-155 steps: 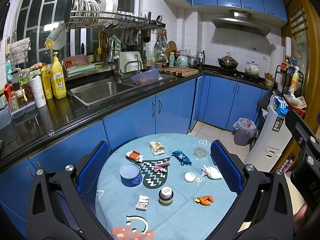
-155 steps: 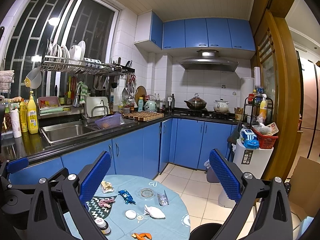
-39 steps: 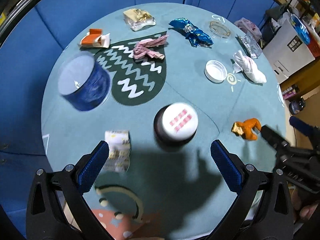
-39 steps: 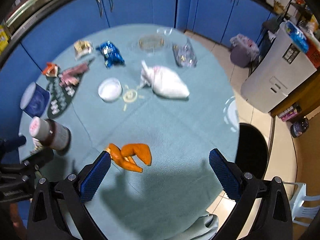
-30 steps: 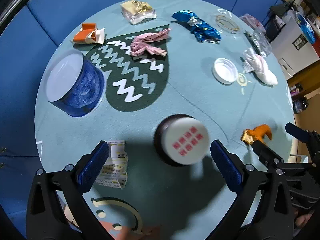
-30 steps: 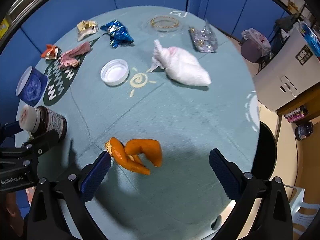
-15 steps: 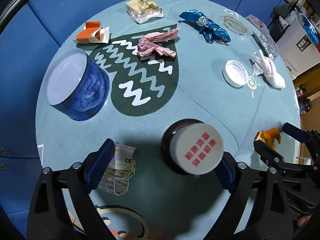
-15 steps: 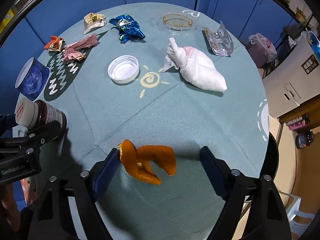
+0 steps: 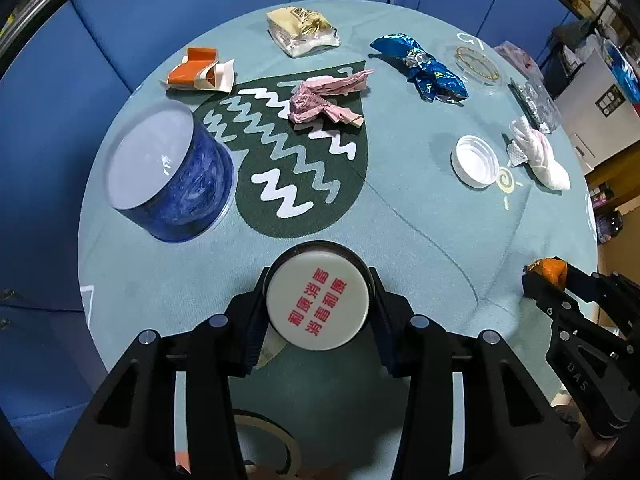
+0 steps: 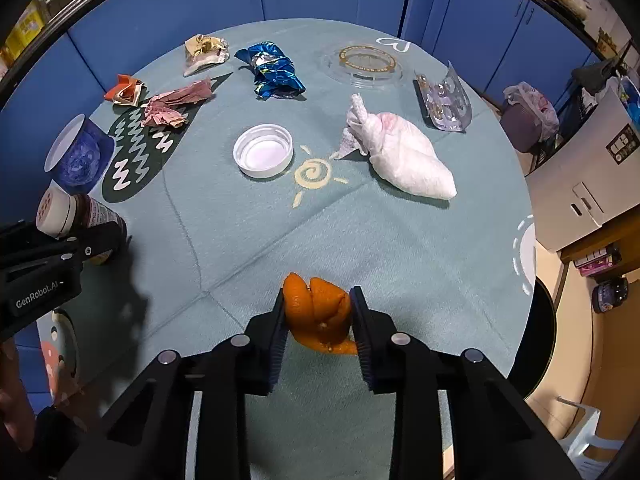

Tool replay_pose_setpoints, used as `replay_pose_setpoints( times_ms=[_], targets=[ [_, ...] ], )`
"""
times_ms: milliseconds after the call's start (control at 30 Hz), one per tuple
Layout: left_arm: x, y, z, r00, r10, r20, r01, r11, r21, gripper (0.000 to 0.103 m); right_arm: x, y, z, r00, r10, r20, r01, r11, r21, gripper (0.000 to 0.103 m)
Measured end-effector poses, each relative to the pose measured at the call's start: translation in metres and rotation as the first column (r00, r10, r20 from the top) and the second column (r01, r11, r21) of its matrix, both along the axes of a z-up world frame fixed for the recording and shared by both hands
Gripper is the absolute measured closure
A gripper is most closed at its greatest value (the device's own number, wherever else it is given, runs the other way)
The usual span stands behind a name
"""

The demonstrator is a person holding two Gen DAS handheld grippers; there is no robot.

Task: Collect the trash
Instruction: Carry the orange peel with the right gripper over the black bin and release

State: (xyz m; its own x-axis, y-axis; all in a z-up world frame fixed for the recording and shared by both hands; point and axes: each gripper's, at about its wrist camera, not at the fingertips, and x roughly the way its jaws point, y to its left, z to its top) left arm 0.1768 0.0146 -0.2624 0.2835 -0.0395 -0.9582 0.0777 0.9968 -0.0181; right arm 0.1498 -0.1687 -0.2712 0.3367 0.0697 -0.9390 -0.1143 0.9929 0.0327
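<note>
On the round teal table stands a brown bottle with a white cap printed in red. My left gripper is closing, and its pads lie against the bottle's sides. The right wrist view shows the same bottle inside the left gripper. My right gripper is shut on a curled orange peel at the table's near side. A folded paper scrap peeks out under the left fingers.
Loose on the table: pink crumpled paper, blue foil wrapper, white tissue wad, white lid, orange carton, beige packet, blister pack, clear dish, blue tub. A bagged bin stands beyond.
Both pairs of jaws have come together from wide open: the left around the brown bottle, the right onto the orange peel. Neither hand has shifted much.
</note>
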Motion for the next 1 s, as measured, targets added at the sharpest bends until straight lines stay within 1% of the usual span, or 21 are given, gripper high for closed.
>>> replay_pose_setpoints(
  times_ms=[133,233,433,733,1000],
  targets=[
    [-0.004,-0.001,0.008,1.0,-0.003,0.027,0.003,1.0,0.0,0.057,-0.002,-0.004,0.003,1.0,-0.003,0.005,0.003,1.0,0.013,0.077],
    [-0.005,-0.009,0.019,0.998,-0.017,0.059,0.016,1.0,0.013,0.057,-0.004,-0.009,0.009,1.0,-0.012,0.024,0.012,1.0,0.021,0.078],
    [-0.009,-0.034,0.025,0.995,-0.045,0.088,0.042,0.999,0.03,0.057,-0.01,-0.033,0.02,0.997,-0.051,0.052,0.049,0.998,0.036,0.078],
    [-0.01,-0.085,0.035,0.985,-0.123,0.119,0.118,0.992,0.049,0.057,-0.02,-0.084,0.031,0.988,-0.136,0.078,0.132,0.99,0.055,0.078],
    [-0.012,-0.14,0.044,0.968,-0.21,0.135,0.202,0.977,0.071,0.057,-0.032,-0.136,0.036,0.971,-0.222,0.093,0.215,0.973,0.08,0.078]
  ],
)
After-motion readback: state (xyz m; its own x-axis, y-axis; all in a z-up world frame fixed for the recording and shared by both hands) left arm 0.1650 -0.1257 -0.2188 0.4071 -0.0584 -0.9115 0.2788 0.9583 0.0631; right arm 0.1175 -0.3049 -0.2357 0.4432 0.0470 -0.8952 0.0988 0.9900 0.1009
